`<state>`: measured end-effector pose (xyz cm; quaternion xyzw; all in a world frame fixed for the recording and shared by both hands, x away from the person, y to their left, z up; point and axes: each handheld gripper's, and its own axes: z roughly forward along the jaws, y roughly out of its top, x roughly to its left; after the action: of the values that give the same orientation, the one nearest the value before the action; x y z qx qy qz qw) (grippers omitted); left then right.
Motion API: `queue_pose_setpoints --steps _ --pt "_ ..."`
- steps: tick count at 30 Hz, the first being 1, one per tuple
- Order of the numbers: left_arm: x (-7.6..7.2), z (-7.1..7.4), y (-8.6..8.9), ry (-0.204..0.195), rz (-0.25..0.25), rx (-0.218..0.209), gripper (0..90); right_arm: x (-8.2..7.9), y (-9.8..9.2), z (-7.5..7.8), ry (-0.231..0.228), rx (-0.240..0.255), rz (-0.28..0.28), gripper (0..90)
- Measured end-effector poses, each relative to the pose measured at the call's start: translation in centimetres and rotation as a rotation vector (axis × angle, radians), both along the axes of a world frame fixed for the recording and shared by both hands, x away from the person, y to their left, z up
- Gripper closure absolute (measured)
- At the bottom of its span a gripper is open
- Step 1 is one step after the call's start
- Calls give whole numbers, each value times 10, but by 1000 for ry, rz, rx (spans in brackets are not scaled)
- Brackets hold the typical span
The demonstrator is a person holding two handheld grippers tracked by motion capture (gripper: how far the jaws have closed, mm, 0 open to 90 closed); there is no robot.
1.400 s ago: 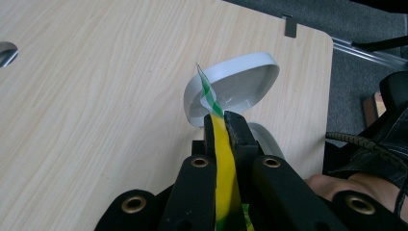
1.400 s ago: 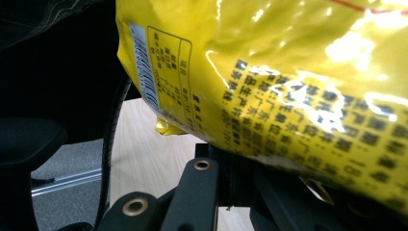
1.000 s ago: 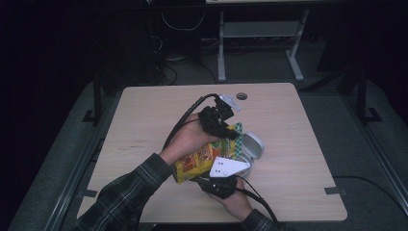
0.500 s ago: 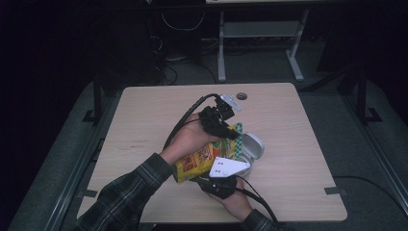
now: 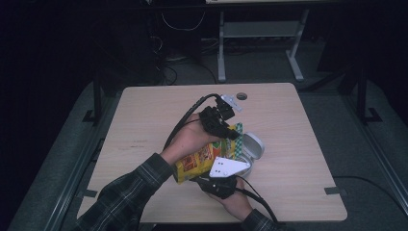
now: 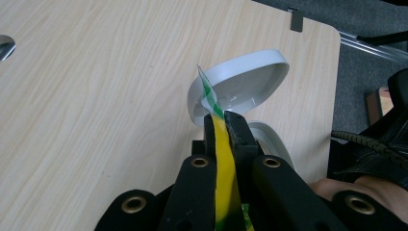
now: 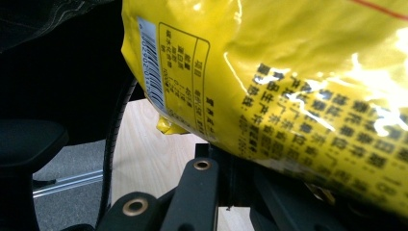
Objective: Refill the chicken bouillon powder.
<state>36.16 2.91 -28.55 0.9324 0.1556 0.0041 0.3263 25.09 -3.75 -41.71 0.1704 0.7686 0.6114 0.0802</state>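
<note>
A yellow snack bag (image 5: 196,161) with red print hangs tilted over the table, held at both ends. My left gripper (image 5: 232,132) is shut on its green-and-yellow top edge (image 6: 217,126), which sticks out between the closed jaws. My right gripper (image 5: 222,177), with the grey plate (image 5: 229,167) on top, sits under the bag's lower end near the table's front. Its jaws (image 7: 226,163) stand together against the bag (image 7: 298,72), whose printed back hides the tips. A white bowl (image 5: 252,145) lies just right of the bag, and in the left gripper view this bowl (image 6: 245,86) is right beyond the jaw tips.
The wooden table (image 5: 144,120) has bare room at the left and far right. A round cable hole (image 5: 241,96) sits near the far edge. Black cables (image 5: 185,120) trail from both grippers. Dark floor and a desk frame (image 5: 260,33) lie beyond the table.
</note>
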Motion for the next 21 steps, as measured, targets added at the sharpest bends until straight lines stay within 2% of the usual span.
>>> queue_pose_setpoints --steps 21 --pt "0 0 -2 -2 -1 7 897 0 0 0 3 0 -3 900"
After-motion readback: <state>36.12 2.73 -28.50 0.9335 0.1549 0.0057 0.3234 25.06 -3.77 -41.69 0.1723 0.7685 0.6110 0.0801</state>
